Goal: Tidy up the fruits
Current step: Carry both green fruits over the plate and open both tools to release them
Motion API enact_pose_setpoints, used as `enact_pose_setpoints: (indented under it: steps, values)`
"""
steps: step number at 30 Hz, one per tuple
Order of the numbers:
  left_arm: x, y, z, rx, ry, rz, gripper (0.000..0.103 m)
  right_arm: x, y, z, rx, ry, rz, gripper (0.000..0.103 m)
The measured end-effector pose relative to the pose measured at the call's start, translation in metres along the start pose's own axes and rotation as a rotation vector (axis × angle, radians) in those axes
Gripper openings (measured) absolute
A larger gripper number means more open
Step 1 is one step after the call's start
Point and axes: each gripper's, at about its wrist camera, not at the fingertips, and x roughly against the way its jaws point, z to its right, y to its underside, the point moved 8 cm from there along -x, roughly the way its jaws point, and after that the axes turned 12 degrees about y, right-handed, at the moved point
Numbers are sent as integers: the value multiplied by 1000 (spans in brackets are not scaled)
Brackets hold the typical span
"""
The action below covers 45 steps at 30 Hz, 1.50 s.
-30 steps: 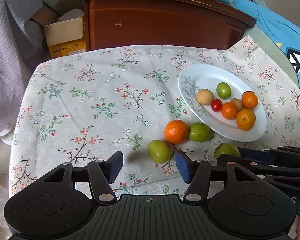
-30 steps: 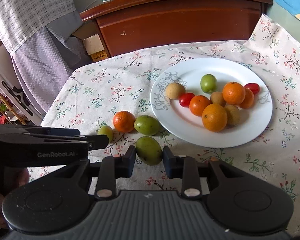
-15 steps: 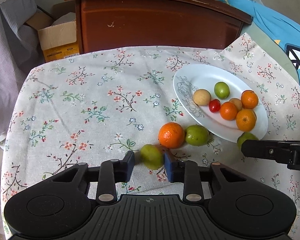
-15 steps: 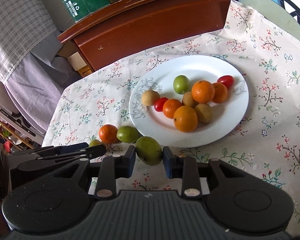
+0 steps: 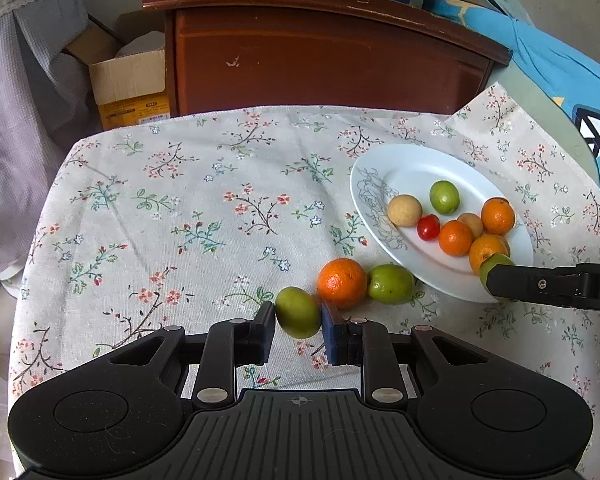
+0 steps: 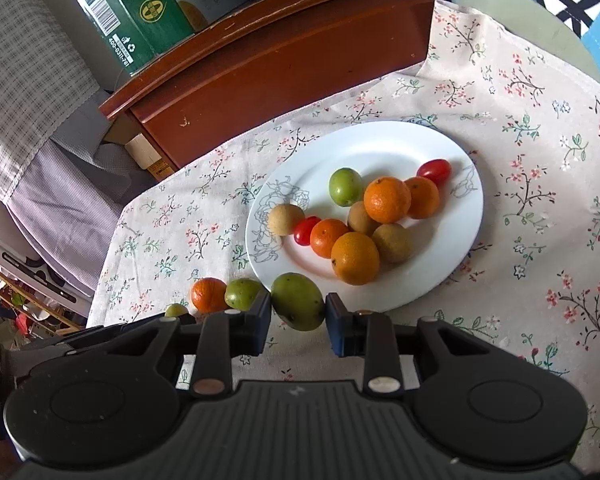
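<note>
Both grippers clamped on green fruit, floral-cloth table.
L black two-finger gripper [image 5: 299,322] clenched on small round green fruit [image 5: 298,312], low over the floral tablecloth [image 5: 180,208], just beside a loose orange mandarin [image 5: 342,282]. R black two-finger gripper [image 6: 299,318] grasping larger oval green fruit [image 6: 298,301] at near rim of white oval ceramic plate [image 6: 452,240] w/ mixed fruit.

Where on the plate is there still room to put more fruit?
The white plate is bare along its near right side, between the brown fruit and the rim, and along the far rim behind the green fruit. The middle, around the oranges, is crowded.
</note>
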Motion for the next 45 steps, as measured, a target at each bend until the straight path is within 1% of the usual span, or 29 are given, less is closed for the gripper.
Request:
enact_pose_setpoints:
  steps: [6,9,13,16,19,24,26,32,36,45]
  values:
    - [10,-19,15,-16,39,56,22,8,-12,2,-13,-24,40,30]
    - [14,-29,22,-13,71,79,22,13,-20,3,-8,-25,73,30]
    - [17,-40,31,-10,106,98,22,21,-35,8,-12,-24,123,30]
    - [15,-48,35,-4,126,103,22,24,-48,16,-32,-26,144,30]
    - [11,-56,37,3,143,102,22,22,-53,30,-77,-3,137,30]
    - [2,-69,42,-16,154,104,22,7,-46,46,-126,44,76,30]
    - [-3,-73,43,-17,163,98,22,2,-44,49,-139,49,63,30]
    - [-21,-85,49,-55,177,80,22,-11,-43,49,-121,69,55,30]
    - [-34,-89,53,-66,192,66,22,-16,-46,45,-104,56,62,30]
    - [-59,-90,58,-98,202,33,22,-28,-54,32,-55,44,92,30]
